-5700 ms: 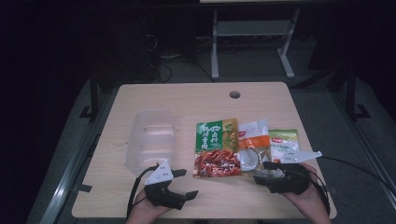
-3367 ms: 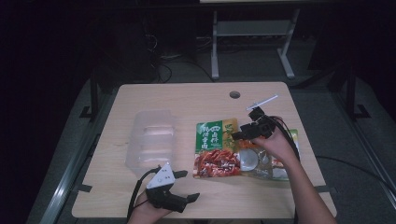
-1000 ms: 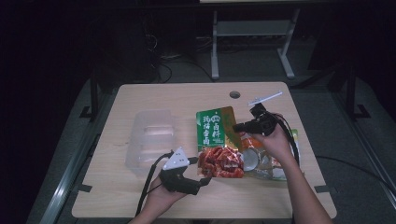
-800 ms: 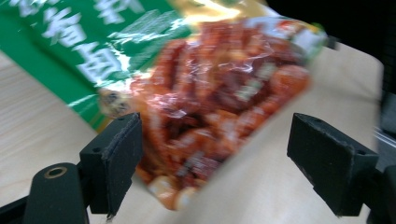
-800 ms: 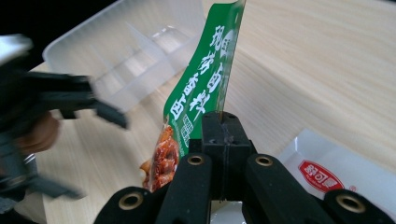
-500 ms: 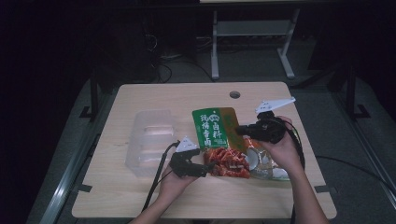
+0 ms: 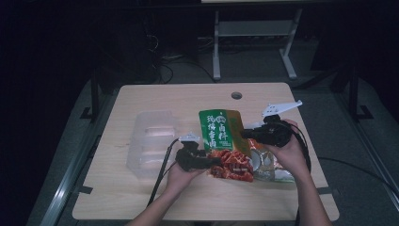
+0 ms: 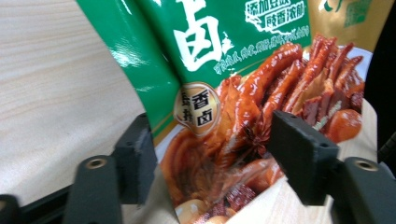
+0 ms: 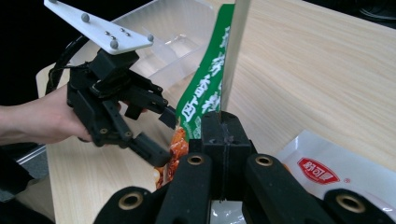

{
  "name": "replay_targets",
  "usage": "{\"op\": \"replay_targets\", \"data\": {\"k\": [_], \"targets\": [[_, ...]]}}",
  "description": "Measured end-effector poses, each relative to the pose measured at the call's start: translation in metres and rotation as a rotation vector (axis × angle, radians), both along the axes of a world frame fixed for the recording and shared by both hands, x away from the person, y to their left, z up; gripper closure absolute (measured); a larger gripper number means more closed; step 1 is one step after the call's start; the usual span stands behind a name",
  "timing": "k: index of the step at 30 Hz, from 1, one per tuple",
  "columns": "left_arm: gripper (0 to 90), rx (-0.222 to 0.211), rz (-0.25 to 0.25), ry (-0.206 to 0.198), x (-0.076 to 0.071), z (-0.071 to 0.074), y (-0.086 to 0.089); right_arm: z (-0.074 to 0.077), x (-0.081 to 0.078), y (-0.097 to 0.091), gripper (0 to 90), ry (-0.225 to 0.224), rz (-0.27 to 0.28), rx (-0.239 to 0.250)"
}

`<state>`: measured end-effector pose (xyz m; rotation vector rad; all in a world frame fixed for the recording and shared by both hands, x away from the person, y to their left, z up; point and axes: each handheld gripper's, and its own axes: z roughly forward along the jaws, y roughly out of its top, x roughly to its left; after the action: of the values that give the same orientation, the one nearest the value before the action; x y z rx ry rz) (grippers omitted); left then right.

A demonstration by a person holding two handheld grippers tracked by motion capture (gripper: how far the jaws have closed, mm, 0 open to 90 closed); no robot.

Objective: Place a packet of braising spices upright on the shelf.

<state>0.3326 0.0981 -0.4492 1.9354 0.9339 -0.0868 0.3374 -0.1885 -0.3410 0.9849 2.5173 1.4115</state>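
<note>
A green snack pouch (image 7: 220, 134) printed with red braised food is tilted up off the table (image 7: 155, 99). My right gripper (image 7: 244, 134) is shut on the pouch's right edge, and in the right gripper view that edge (image 9: 229, 56) rises straight out of the closed jaws of the right gripper (image 9: 223, 121). My left gripper (image 7: 217, 161) is at the pouch's lower left corner. Its jaws have just been closing. In the left gripper view the pouch (image 8: 224, 70) passes between the two pads of the left gripper (image 8: 217, 144), which stand apart and do not press on it. From the right gripper view the left gripper (image 9: 164, 137) straddles the pouch's bottom corner.
A clear plastic container (image 7: 153, 141) lies left of the pouch. More snack packets (image 7: 273, 167) lie under my right hand, one of them white with a red logo (image 9: 322, 172). A cable hole (image 7: 236, 95) is in the table's far side.
My left gripper has moved right and forward to the pouch's lower corner, and its jaws have narrowed around it. The right gripper has kept its grip and drifted slightly right.
</note>
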Motion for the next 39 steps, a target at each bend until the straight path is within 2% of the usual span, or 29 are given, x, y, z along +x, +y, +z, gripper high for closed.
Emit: {"op": "replay_targets", "data": {"k": [3,4,6,9,15,19,21,22,25,26,28,32,39], "targets": [[54.4,-0.014,0.002,-0.029,-0.001,0.001,0.002,-0.002,0.000,-0.002,89.7,0.000,0.001,-0.001],[59.6,-0.013,0.016,-0.043,-0.002,0.001,0.001,-0.002,0.000,-0.002,89.7,0.003,0.003,-0.001],[67.1,0.004,0.020,-0.068,-0.003,0.002,0.000,-0.004,0.001,-0.003,89.7,0.001,0.013,-0.007],[77.6,0.001,0.014,-0.077,-0.004,0.004,0.000,-0.006,0.001,-0.003,89.6,0.006,0.012,-0.017],[86.8,-0.005,0.009,-0.096,-0.007,0.004,-0.001,-0.010,0.002,-0.009,89.7,0.018,-0.011,-0.022],[88.4,0.019,0.011,-0.150,-0.010,0.007,-0.002,-0.011,0.003,-0.015,89.4,0.014,-0.024,-0.020],[88.6,0.038,0.018,-0.167,-0.012,0.007,-0.003,-0.014,0.004,-0.017,89.1,0.022,-0.022,-0.019],[88.6,0.045,0.019,-0.177,-0.013,0.007,-0.003,-0.017,0.005,-0.019,87.9,0.043,-0.022,-0.020],[88.9,0.042,0.019,-0.183,-0.015,0.007,-0.003,-0.021,0.006,-0.020,86.4,0.056,-0.017,-0.019],[89.2,0.045,0.015,-0.191,-0.016,0.007,-0.004,-0.026,0.008,-0.020,85.3,0.081,-0.017,-0.016],[89.3,0.062,0.010,-0.200,-0.017,0.006,-0.005,-0.029,0.010,-0.020,84.7,0.091,-0.019,-0.019],[89.5,0.062,0.011,-0.194,-0.017,0.003,-0.005,-0.040,0.015,-0.015,81.9,0.129,-0.016,-0.020],[89.7,0.084,0.007,-0.203,-0.018,0.003,-0.005,-0.054,0.019,-0.004,77.3,0.169,-0.017,-0.061]]}}
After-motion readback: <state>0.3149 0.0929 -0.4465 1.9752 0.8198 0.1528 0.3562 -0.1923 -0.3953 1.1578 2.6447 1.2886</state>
